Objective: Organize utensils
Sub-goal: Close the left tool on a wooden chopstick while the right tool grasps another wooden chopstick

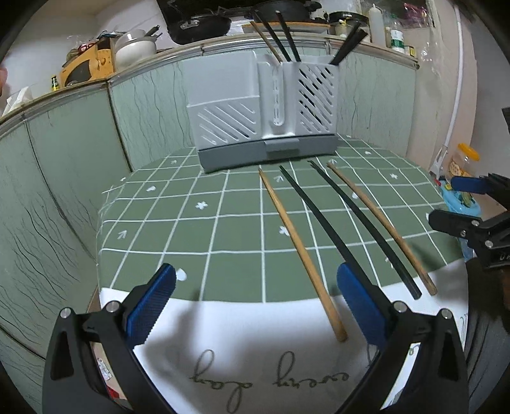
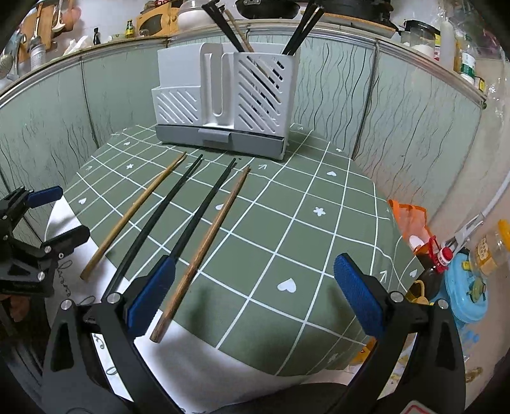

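Several chopsticks lie side by side on the green checked cloth (image 1: 223,229): a light wooden one (image 1: 299,251), two black ones (image 1: 322,219) (image 1: 360,223) and a darker wooden one (image 1: 382,229). In the right wrist view they are the light one (image 2: 134,213), the black ones (image 2: 156,219) (image 2: 204,207) and the brown one (image 2: 204,251). A white slotted utensil holder (image 1: 264,105) (image 2: 223,95) stands at the back with several chopsticks in its right compartment. My left gripper (image 1: 255,305) is open, near the light chopstick's end. My right gripper (image 2: 255,296) is open, just right of the brown chopstick.
Green wavy-patterned wall panels (image 1: 63,178) enclose the table at the left and back. A shelf above holds pans (image 1: 197,25) and bottles. Right of the table are a blue plastic item (image 2: 465,293), an orange bag (image 2: 411,219) and a jar (image 2: 491,248).
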The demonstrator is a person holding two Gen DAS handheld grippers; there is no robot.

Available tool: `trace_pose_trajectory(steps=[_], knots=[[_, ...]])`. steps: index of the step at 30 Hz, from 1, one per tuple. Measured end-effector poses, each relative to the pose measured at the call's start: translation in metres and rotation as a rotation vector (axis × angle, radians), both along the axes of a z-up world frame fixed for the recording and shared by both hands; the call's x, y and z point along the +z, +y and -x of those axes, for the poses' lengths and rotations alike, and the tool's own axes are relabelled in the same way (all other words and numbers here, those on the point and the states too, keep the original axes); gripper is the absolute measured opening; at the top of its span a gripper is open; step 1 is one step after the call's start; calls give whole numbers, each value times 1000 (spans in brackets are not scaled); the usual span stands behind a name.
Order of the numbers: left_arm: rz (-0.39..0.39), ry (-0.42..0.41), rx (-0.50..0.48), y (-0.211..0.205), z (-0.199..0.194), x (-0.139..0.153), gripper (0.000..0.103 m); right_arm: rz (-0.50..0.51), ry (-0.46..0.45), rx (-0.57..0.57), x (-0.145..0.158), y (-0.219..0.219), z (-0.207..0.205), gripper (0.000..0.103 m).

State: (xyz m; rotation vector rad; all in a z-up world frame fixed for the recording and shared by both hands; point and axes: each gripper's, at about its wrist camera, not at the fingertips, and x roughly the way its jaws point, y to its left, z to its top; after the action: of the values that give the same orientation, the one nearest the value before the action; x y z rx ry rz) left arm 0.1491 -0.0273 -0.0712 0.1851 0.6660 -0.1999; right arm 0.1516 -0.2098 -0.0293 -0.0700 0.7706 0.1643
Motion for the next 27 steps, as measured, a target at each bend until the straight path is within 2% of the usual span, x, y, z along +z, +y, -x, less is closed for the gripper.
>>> trace_pose_trajectory(steps=[8, 11, 16, 25, 27], knots=[[-18, 11, -3, -11, -2, -9, 98, -4, 44, 20, -14, 8, -1, 94], [-36, 22, -9, -16, -2, -13, 85, -7, 61, 30, -19, 13, -1, 90], [-17, 64, -16, -19, -4, -21, 72, 12, 76, 38, -26, 24, -2, 84], [26, 84, -11, -28, -2, -22, 45, 8, 88, 29, -33, 34, -2, 57], [35, 88, -6, -29, -2, -22, 39, 11, 83, 13, -33, 34, -1, 48]])
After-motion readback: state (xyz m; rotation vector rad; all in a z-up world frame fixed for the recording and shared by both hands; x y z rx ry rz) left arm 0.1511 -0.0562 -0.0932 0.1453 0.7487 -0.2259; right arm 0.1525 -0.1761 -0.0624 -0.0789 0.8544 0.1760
